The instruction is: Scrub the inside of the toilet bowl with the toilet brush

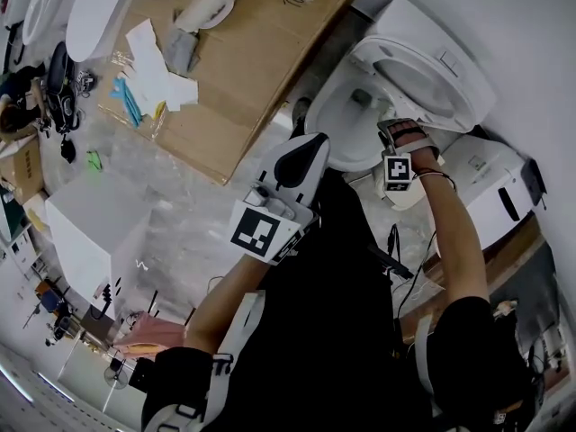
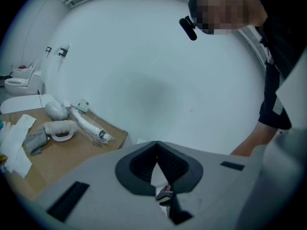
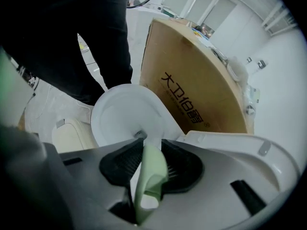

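Pale green and smooth, with a curved, hollow-ended grip: toilet brush handle (image 3: 151, 176), pinched between the jaws of the right gripper (image 3: 147, 150). Points toward the white toilet bowl (image 3: 103, 104) at 11 o'clock. At 9 o'clock in the head view, left gripper (image 2: 157, 145) pressed together, holding nothing.

A cardboard sheet (image 1: 256, 70) lies flat on the floor (image 1: 180, 196). On it sit loose white papers (image 1: 155, 72), a grey cloth (image 1: 181, 50), blue strips (image 1: 127, 103) near its edge, and a wrapped tube (image 2: 89, 125). A white box (image 1: 90, 228) stands off the sheet's corner, with a small green scrap (image 1: 94, 160) near it. A second toilet (image 2: 18, 82) stands by the far wall (image 2: 144, 80).
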### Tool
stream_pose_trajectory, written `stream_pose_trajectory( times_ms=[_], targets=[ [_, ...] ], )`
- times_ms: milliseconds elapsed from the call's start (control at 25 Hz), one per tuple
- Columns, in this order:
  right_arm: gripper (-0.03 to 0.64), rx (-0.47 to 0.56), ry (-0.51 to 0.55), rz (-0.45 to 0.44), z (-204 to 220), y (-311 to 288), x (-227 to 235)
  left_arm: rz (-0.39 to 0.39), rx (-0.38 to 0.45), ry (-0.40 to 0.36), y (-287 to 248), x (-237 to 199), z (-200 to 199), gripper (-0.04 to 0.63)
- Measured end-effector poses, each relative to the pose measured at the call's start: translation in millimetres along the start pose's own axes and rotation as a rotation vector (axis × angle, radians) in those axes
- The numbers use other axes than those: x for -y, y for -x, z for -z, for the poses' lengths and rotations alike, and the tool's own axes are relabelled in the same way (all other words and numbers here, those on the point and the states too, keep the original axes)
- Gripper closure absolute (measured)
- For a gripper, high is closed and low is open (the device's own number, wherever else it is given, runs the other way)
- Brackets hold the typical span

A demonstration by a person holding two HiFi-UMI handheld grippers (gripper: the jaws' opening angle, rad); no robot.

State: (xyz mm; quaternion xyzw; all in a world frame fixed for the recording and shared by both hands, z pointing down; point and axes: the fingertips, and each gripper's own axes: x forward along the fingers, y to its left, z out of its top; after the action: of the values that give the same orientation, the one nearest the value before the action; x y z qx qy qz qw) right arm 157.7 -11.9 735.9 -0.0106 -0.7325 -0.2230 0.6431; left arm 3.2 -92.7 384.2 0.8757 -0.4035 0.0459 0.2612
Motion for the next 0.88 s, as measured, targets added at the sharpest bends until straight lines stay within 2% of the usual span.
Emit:
stream_pose_trajectory(
  times_ms=[320, 640, 760, 840, 880],
  targets=[
    [0.491, 0.048, 0.239, -0.019, -21, -6, 26, -0.034, 0.025, 0.015, 7, -23, -9, 0.586],
    [0.491, 0.105, 0.367, 0.01, -57, -4, 51, -0.061, 0.042, 0.034, 21, -33, -7, 0.587],
    [0.491, 0.095, 0.262, 0.022, -59, -2, 55, -0.064, 0.048, 0.034, 26, -30, -6, 0.587],
    [0.491, 0.071, 0.082, 0.032, -53, 1, 60, -0.063, 0.05, 0.034, 28, -27, -6, 0.587],
    [0.491, 0.059, -0.05, 0.038, -48, 3, 63, -0.06, 0.051, 0.035, 28, -25, -5, 0.586]
  ],
)
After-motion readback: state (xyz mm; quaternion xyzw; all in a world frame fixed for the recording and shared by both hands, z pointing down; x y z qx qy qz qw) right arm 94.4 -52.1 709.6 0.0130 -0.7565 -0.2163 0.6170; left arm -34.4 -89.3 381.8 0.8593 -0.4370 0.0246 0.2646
